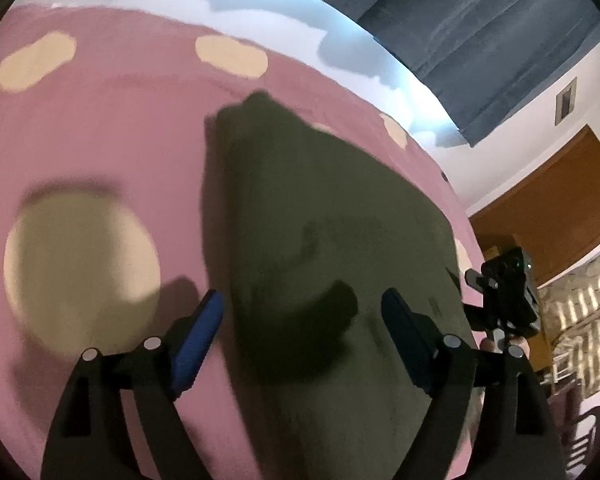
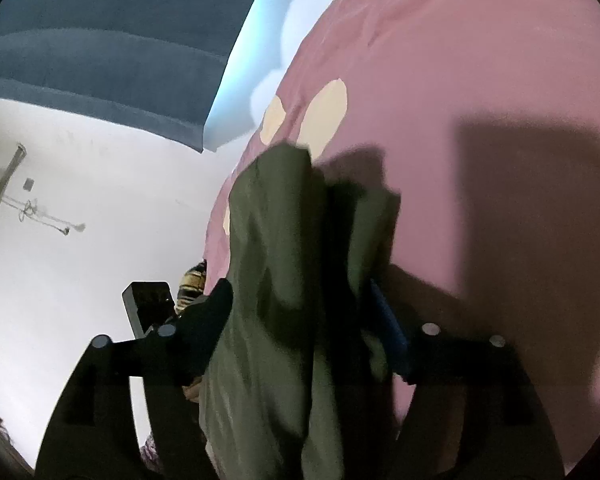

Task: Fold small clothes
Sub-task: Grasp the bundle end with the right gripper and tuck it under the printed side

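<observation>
Pink bedspread (image 1: 100,128) w/ cream spots covers the work surface; dark blue curtain (image 1: 480,40) and white wall behind. Olive-green garment (image 1: 320,208) lies on the spread, long axis running away from the left gripper (image 1: 302,334), narrow end pointing to the far side, broad end nearest. Left gripper: jaws wide apart, blue pads (image 1: 198,336) either side of the cloth's near end, nothing pinched. Right gripper (image 2: 300,320): garment bunched and hanging lengthwise between its fingers, which look closed on the fabric; contact partly hidden by folds. Frames blurred.
</observation>
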A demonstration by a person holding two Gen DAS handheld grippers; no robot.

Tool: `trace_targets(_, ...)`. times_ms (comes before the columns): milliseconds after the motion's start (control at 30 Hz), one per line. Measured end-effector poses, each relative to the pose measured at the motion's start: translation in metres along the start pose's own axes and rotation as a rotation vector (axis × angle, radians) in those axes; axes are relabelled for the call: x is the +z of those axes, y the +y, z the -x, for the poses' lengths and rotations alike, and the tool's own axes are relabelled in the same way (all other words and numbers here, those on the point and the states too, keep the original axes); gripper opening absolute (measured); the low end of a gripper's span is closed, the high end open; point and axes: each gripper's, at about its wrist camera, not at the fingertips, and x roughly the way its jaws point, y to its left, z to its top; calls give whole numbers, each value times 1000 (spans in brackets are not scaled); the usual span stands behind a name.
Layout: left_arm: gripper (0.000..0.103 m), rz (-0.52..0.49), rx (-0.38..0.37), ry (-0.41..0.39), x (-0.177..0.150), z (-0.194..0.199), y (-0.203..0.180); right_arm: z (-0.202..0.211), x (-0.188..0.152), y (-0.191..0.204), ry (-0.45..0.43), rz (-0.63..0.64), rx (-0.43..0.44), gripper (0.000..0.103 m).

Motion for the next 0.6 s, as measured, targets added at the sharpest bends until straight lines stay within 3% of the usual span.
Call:
trace_targets(167, 82, 35, -73, 30, -36, 12, -7, 24, -37, -1, 22, -13, -1, 76)
trace_targets(300, 83, 49, -117, 73, -64, 14, -12, 35, -67, 6, 43, 42, -58, 78)
trace_targets(433, 86, 104, -142, 82, -71, 7, -7, 35, -82, 10, 54, 63, -85, 80)
trace_targets(533, 85, 79, -124, 75, -71, 5, -10, 28, -84, 14, 63, 79, -127, 83)
trace_targets(600, 77, 49, -98, 77, -73, 6, -14, 19, -90, 23, 91, 123, -174, 83)
